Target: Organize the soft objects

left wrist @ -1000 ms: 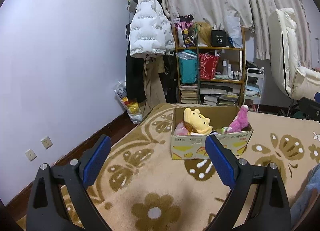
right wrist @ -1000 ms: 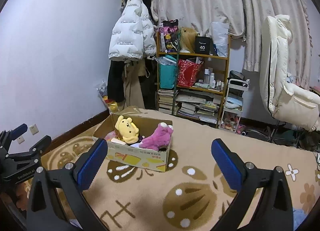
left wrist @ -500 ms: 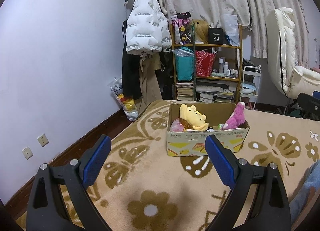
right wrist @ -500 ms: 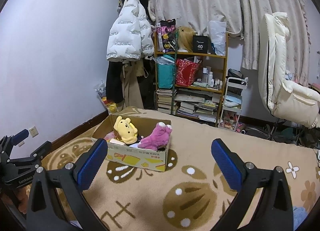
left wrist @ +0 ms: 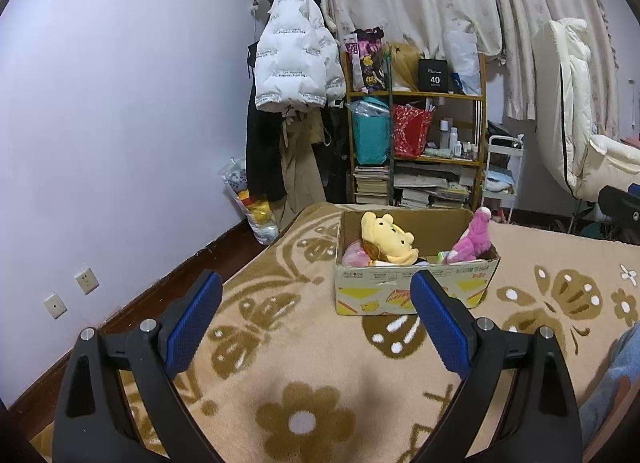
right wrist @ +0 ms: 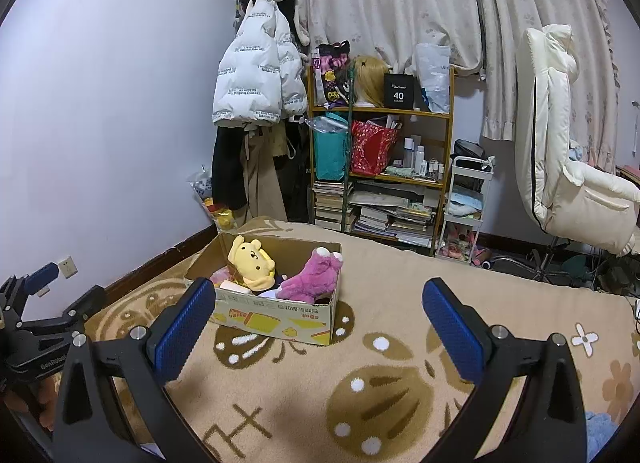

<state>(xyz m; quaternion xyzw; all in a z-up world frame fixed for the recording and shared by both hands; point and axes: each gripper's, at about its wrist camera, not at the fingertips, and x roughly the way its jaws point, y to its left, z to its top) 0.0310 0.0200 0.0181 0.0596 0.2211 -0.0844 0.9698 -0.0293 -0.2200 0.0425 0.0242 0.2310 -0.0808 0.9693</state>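
A cardboard box (left wrist: 416,295) (right wrist: 276,319) sits on the beige patterned carpet. Inside it lie a yellow plush dog (left wrist: 386,239) (right wrist: 252,265), a pink plush toy (left wrist: 474,237) (right wrist: 312,279) and smaller soft items that are partly hidden. My left gripper (left wrist: 316,313) is open and empty, held above the carpet short of the box. My right gripper (right wrist: 320,321) is also open and empty, to the right of the box. The left gripper (right wrist: 44,323) shows at the right wrist view's left edge.
A wooden shelf (right wrist: 380,167) with books and bags stands by the far wall, next to hanging coats (right wrist: 256,75). A white trolley (right wrist: 466,207) and a cream chair (right wrist: 568,167) are at the right. A bag of items (left wrist: 252,207) leans at the wall. A blue-trousered leg (left wrist: 612,383) is at lower right.
Both grippers have drawn back and risen slightly, so the box sits a little lower in the views. Both stay open and empty.
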